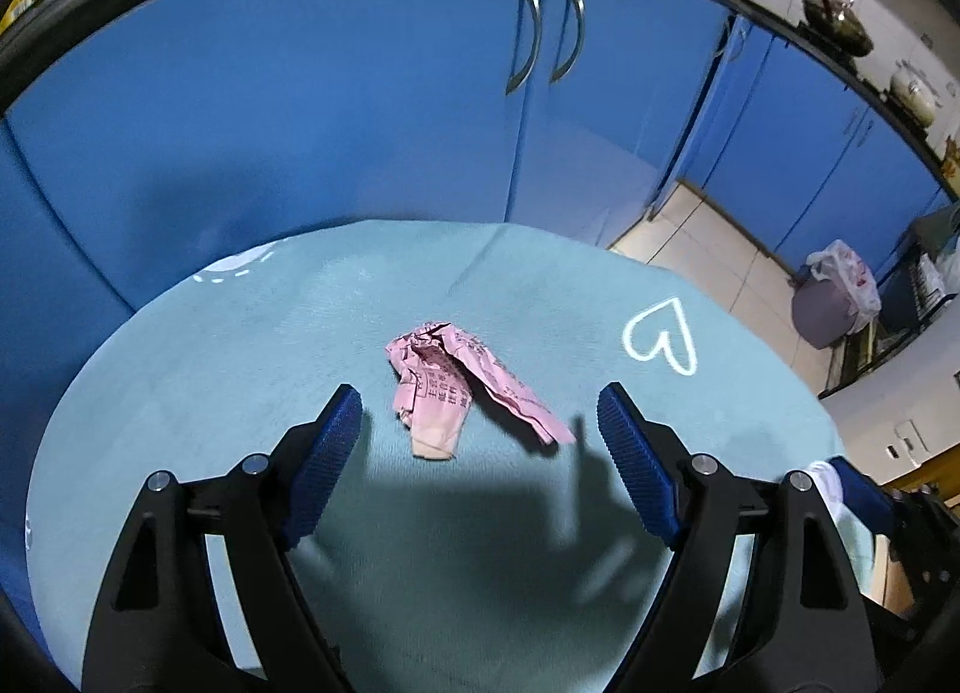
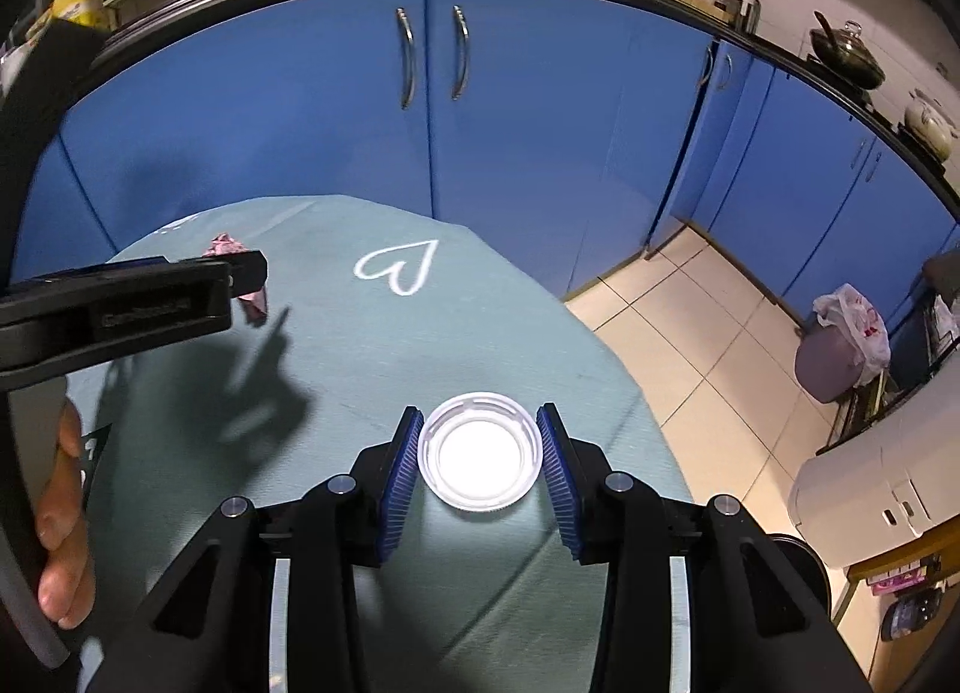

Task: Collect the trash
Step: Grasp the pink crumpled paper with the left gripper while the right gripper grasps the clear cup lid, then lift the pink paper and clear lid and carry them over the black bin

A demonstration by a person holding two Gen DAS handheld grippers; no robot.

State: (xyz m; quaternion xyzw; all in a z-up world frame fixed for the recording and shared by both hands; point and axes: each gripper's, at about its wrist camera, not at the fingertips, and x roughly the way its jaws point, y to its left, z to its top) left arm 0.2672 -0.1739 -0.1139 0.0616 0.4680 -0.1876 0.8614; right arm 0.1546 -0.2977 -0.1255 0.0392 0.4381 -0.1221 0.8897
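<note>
A: Right gripper [image 2: 479, 456]?
B: Jaws closed in on the white lid [image 2: 478, 461], both blue pads touching its rim. It's gripped, near the table's front right edge.

A: Left gripper [image 1: 480, 417]?
B: Jaws wide apart, holding nothing. The crumpled pink paper [image 1: 456, 387] lies on the teal tablecloth [image 1: 180, 381] just ahead of the tips, between the finger lines, not touched yet.

A: Farther out?
B: White heart [image 1: 660, 336] printed on the cloth, then blue cabinets [image 1: 300, 123]. A grey bin [image 2: 825, 360] with a white bag stands on the floor tiles, far right.

A: Progress?
B: Early, I'd say. Lid in grip but not binned, paper still to grab; both look bound for that bin.
</note>
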